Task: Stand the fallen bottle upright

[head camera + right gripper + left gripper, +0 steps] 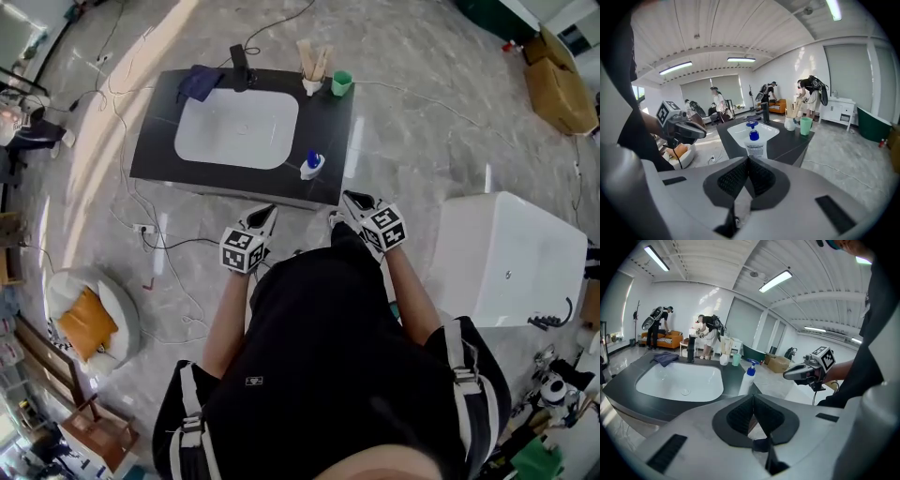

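A white pump bottle with a blue top [312, 165] stands upright at the front right corner of the dark counter [155, 141], beside the white sink [239, 128]. It also stands upright in the left gripper view, where the bottle [749, 377] is just past the jaws, and in the right gripper view, where the bottle [753, 140] is straight ahead. My left gripper [265, 217] and right gripper [352, 202] hang in front of the counter's near edge, short of the bottle and apart from it. Both are shut with nothing between the jaws. The left gripper [753, 397] and right gripper [749, 159] show their pads meeting.
At the counter's back edge stand a black faucet [240, 66], a blue cloth [199, 82], a white holder with sticks [313, 73] and a green cup [342, 82]. A white box [506, 258] sits on the floor to the right. Cables trail left of the counter. People stand far off.
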Available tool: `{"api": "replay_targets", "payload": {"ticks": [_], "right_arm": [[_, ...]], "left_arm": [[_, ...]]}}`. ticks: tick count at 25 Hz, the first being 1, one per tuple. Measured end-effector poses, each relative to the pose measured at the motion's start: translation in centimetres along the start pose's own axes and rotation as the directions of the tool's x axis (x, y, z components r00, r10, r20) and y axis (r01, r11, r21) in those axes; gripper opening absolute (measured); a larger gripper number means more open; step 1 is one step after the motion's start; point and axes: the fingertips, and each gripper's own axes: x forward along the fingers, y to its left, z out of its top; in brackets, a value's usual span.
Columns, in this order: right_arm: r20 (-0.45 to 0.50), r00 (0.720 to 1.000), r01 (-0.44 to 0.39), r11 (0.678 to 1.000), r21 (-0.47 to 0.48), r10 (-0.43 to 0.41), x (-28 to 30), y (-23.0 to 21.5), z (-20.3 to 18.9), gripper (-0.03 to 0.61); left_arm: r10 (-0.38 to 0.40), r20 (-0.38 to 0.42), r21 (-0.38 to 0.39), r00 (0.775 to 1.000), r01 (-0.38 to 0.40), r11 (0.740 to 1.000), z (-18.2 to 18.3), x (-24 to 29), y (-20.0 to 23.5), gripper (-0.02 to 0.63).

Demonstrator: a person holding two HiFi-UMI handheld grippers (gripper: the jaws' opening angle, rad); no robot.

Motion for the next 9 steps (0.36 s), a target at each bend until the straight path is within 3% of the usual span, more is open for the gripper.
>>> {"api": "replay_targets", "payload": {"ticks": [3, 9], "right_arm": [[0.0, 1.0, 0.023, 0.999, 0.026, -0.023, -0.6, 1.1, -1.4, 0.06], [0.02, 1.0, -0.009, 0.995, 0.096, 0.007, -0.8, 3.7, -2.5, 0.06]], "left_arm": [[-0.021, -0.018, 0.009, 1.0, 0.021, 1.0, -1.4, -0.7, -0.5, 0.015], [-0.027, -0.007, -0.005, 1.0, 0.027, 1.0, -3.2, -2.6, -1.0, 0.015]]}}
